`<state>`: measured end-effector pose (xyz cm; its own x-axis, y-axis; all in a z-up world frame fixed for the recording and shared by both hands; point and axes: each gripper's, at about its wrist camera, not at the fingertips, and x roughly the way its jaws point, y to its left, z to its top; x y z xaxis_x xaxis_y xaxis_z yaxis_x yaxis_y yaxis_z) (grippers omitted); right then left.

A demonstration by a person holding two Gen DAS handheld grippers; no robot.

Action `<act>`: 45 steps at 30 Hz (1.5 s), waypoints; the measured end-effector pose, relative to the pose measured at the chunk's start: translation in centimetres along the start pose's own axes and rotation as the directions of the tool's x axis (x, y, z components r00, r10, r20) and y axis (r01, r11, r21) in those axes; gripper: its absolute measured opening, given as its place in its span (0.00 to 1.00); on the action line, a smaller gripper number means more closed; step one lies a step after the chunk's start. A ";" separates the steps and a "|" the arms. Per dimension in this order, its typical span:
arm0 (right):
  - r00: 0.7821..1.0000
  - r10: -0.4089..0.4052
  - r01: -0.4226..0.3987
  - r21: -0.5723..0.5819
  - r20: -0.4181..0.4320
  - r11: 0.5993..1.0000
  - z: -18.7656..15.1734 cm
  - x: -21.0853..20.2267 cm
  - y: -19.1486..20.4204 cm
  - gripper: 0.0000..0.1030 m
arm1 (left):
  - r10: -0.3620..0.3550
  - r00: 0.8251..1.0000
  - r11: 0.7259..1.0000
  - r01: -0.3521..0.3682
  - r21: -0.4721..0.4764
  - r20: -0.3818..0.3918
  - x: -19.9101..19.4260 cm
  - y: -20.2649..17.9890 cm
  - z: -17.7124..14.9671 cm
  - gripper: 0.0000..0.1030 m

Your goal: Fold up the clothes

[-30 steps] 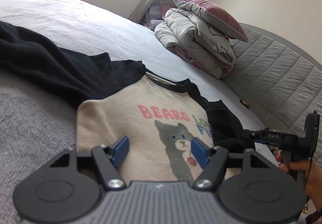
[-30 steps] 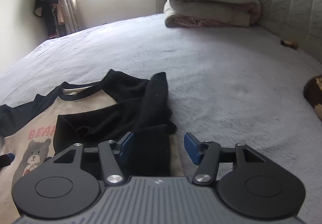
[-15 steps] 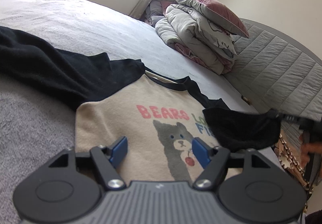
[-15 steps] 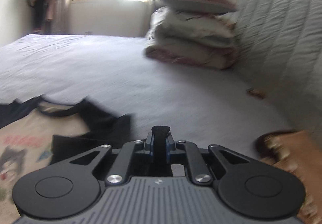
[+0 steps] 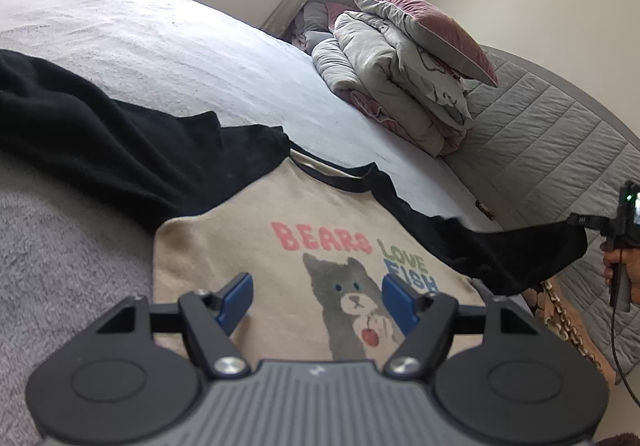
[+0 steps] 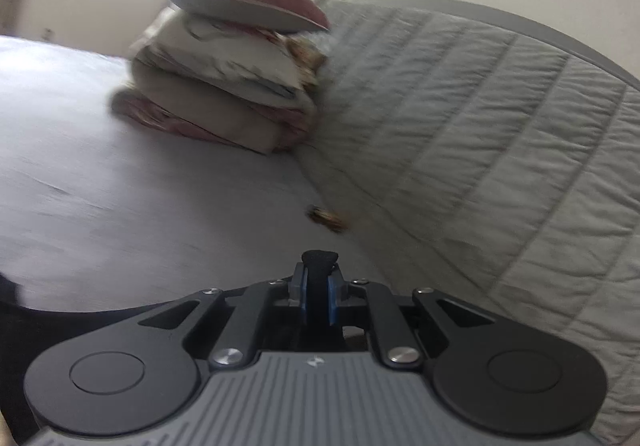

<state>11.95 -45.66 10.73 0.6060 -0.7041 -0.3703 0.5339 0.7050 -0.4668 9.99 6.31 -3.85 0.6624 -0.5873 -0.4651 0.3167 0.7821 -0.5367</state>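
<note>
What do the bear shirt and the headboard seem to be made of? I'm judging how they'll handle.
The bear shirt looks like soft matte knit, perhaps cotton fleece: its beige body has a slightly fuzzy surface under a flat print, with black sleeves. The headboard looks like padded grey fabric, stitched into quilted panels with puckered seams.

on the beige front of the shirt (image 5: 248, 246), "bears" is printed in pink, "love" in green and "fish" in blue.

Blurred in right wrist view: folded bedding (image 6: 224, 85); small brown object (image 6: 326, 217) unidentifiable; shirt (image 5: 320, 266) hem hidden behind left gripper (image 5: 316, 300).
</note>
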 end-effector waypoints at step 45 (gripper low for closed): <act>0.909 0.395 -0.360 0.229 -0.131 0.904 -2.8 -3.4 3.4 0.55 | 0.272 0.962 0.937 -0.261 -0.234 0.015 -4.7 5.0 5.3 0.71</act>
<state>10.06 -41.16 8.17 0.6846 -0.3727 -0.6265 0.3996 0.9107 -0.1051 12.05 14.13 -0.59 0.7334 -0.3497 -0.5829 -0.0351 0.8369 -0.5463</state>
